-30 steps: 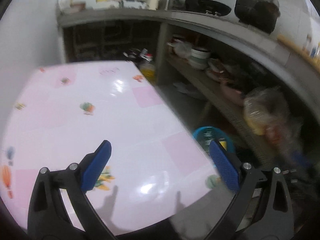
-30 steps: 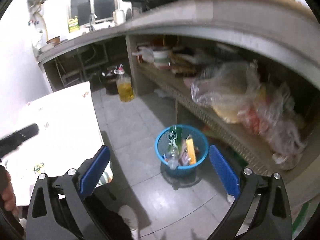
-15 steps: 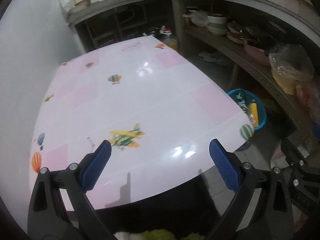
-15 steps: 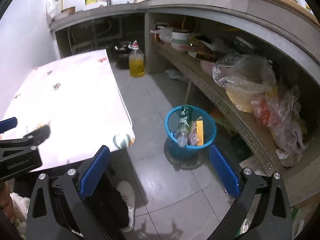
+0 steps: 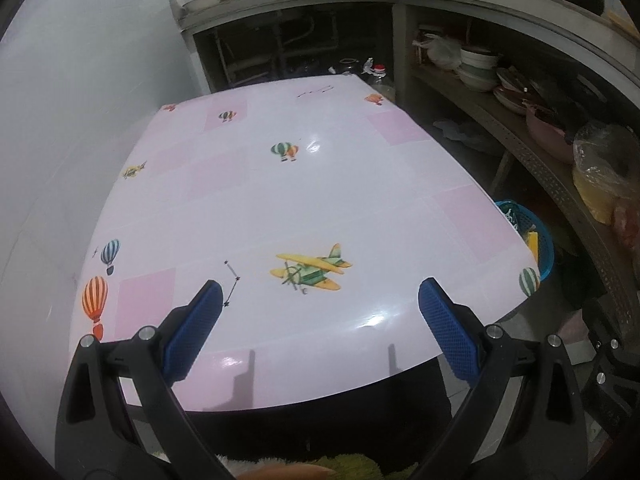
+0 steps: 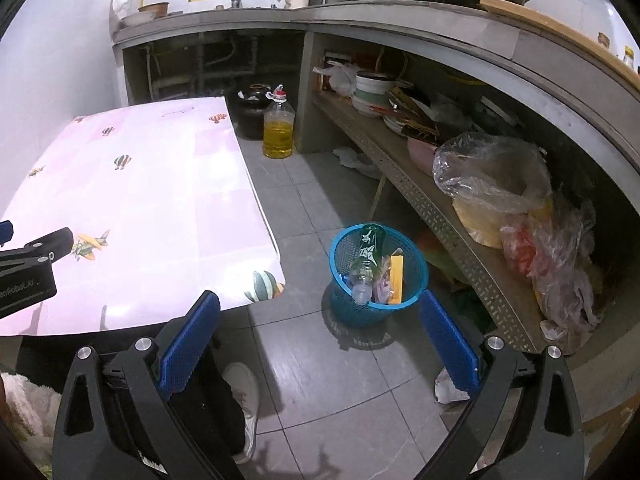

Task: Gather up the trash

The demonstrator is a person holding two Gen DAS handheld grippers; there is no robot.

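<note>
Left tongs (image 5: 320, 320) hang spread wide over the near edge of the pink bench (image 5: 280, 184), gripping nothing. Right of the bench, on the tiled floor (image 6: 320, 208), stands the blue basket (image 6: 416, 284) with a green bottle (image 6: 370, 244), a clear bottle and a yellow wrapper inside. Right tongs (image 6: 320, 328) gape empty above the floor, just short of the basket.
</note>
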